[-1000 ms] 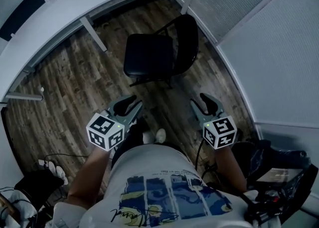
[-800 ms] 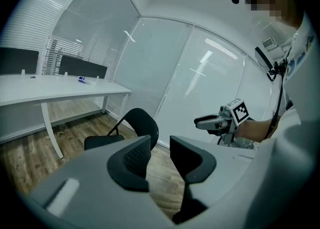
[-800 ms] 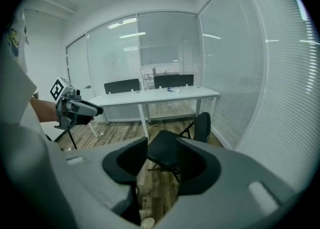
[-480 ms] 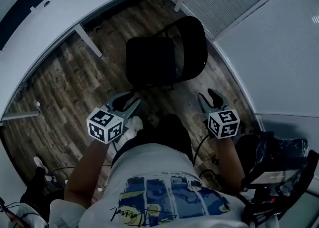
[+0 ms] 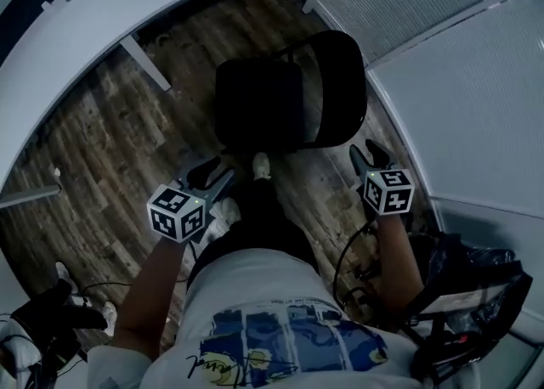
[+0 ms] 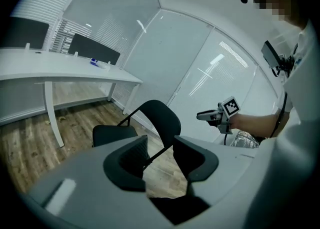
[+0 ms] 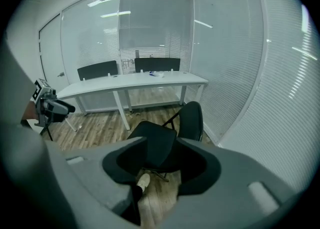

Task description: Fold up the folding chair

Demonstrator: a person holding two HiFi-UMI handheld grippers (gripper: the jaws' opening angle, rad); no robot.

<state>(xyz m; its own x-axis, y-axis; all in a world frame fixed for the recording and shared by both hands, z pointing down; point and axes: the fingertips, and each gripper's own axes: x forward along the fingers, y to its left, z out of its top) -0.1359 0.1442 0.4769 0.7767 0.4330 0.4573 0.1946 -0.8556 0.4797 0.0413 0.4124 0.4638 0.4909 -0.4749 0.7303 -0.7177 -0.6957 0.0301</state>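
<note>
A black folding chair stands unfolded on the wood floor, its seat (image 5: pixel 259 107) toward me and its backrest (image 5: pixel 340 90) toward the glass wall. My left gripper (image 5: pixel 212 177) hovers just short of the seat's front left corner. Its jaws have just been opening and nothing is between them. My right gripper (image 5: pixel 371 155) is open and empty beside the backrest's right edge, apart from it. In the left gripper view the chair (image 6: pixel 160 118) shows beyond the jaws, with the right gripper (image 6: pixel 216 117) further right. The right gripper view looks down on the seat (image 7: pixel 155 140).
A long white curved desk (image 5: pixel 102 14) with slanted legs (image 5: pixel 143 60) runs behind the chair. A glass wall with blinds (image 5: pixel 476 81) closes the right side. My shoe (image 5: pixel 262 166) is at the chair's front edge. A bag and cables (image 5: pixel 459 285) lie behind me.
I have stepped toward the chair. Both grippers have moved forward and lower, close to it, and one foot now reaches the seat's front edge. The left jaws stand wider.
</note>
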